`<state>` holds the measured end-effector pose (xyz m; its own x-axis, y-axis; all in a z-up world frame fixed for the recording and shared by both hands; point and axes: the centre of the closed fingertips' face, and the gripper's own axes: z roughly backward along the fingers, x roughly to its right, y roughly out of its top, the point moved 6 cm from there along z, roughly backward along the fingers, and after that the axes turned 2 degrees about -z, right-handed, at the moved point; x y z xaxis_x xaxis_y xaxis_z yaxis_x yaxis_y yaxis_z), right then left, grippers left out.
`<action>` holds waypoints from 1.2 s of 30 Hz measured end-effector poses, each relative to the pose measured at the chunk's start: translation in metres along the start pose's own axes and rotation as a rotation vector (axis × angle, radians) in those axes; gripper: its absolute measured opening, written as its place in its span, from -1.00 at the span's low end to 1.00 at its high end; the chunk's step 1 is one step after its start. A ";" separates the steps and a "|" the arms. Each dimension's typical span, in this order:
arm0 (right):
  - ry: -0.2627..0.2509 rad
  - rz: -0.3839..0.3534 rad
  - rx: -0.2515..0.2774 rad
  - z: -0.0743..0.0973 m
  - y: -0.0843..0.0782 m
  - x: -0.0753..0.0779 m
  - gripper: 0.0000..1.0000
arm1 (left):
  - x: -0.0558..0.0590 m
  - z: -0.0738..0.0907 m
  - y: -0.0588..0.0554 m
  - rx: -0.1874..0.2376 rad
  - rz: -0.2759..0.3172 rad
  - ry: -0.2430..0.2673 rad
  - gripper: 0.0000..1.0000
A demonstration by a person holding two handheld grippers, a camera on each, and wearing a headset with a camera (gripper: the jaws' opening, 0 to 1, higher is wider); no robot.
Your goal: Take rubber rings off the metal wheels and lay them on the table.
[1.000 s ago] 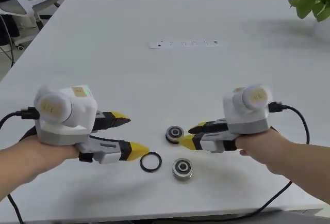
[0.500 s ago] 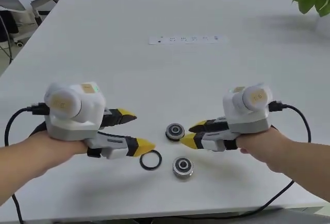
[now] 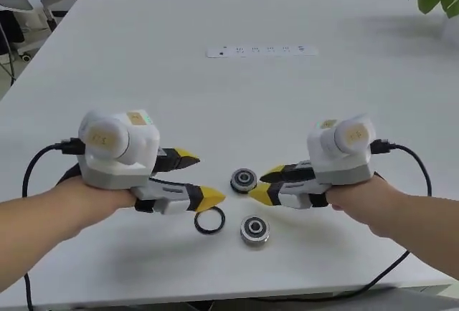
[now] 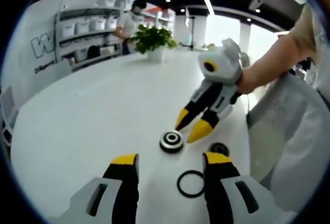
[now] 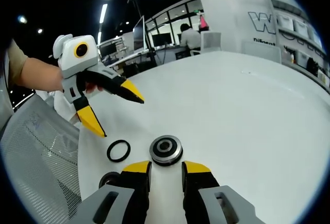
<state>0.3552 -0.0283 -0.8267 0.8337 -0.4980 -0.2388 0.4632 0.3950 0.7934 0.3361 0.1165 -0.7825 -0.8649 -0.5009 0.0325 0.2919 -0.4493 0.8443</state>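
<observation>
My left claw (image 3: 203,177) hangs just over the white desk (image 3: 215,103) with its jaws spread wide, gripping nothing. Just beside its lower yellow tip, a loose black rubber ring (image 3: 209,221) lies flat on the desk. To the right of the ring rests one metal wheel (image 3: 254,230), and a second wheel (image 3: 244,180) sits a little farther back, between the two claws. My right claw (image 3: 262,186) points at that second wheel from the right, its jaws a narrow gap apart and empty, tips near the wheel but not touching it.
</observation>
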 end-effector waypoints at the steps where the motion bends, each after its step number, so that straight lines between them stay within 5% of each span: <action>1: -0.001 0.003 -0.002 0.000 0.000 0.000 -0.58 | 0.000 -0.001 0.000 0.000 0.000 -0.001 0.00; 36: 0.012 0.029 0.015 -0.005 -0.002 0.002 -0.71 | -0.001 -0.039 0.004 -0.007 0.025 -0.038 -0.23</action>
<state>0.3574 -0.0262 -0.8319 0.8504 -0.4769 -0.2224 0.4342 0.3972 0.8085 0.3537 0.0861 -0.7996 -0.8724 -0.4831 0.0738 0.3161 -0.4428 0.8390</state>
